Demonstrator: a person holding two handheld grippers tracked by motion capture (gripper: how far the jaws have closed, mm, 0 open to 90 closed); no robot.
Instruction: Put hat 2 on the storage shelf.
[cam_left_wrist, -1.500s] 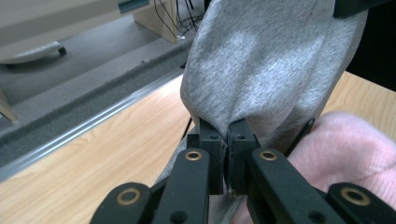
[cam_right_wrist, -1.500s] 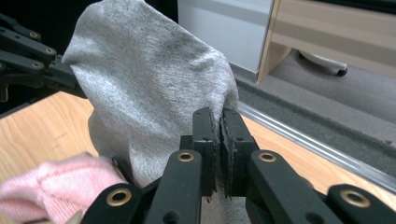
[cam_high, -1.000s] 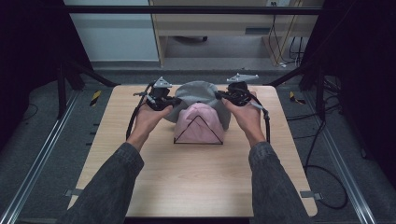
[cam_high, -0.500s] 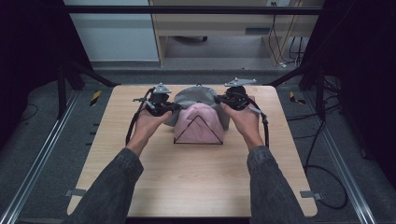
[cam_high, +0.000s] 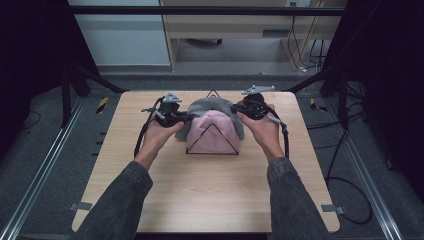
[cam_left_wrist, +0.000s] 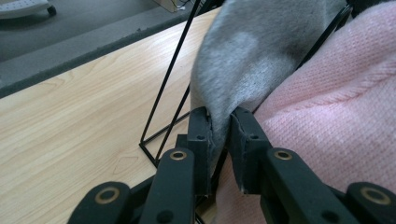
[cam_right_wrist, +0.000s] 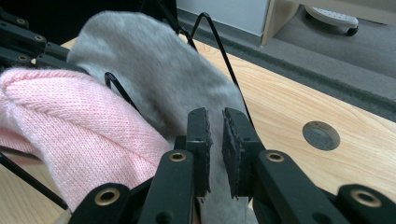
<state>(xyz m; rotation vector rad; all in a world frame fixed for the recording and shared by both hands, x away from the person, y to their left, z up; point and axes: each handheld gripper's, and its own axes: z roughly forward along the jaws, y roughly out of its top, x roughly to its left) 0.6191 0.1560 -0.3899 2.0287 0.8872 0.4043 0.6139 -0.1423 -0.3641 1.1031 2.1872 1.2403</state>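
A black wire rack (cam_high: 212, 153) stands at the table's far middle, with a pink knit cloth (cam_high: 212, 134) draped on it and a grey cloth (cam_high: 212, 106) over the back. My left gripper (cam_high: 187, 117) is at the rack's left. Its jaws have just been opening, and a fold of the grey cloth (cam_left_wrist: 252, 51) still hangs between the pads, loose on one side. My right gripper (cam_high: 235, 107) is at the rack's right. Its jaws have also just been opening, with a narrow gap at the tips (cam_right_wrist: 215, 116) and the grey cloth (cam_right_wrist: 154, 60) just behind them.
The wooden table (cam_high: 210, 195) has a round grommet hole (cam_right_wrist: 321, 135) near its far right edge. Cables trail from both grippers. Beyond the table are grey floor, metal rails and a cabinet.
Both grippers have sunk slightly beside the rack, and the grey cloth sits lower over it. The hands otherwise stay in place.
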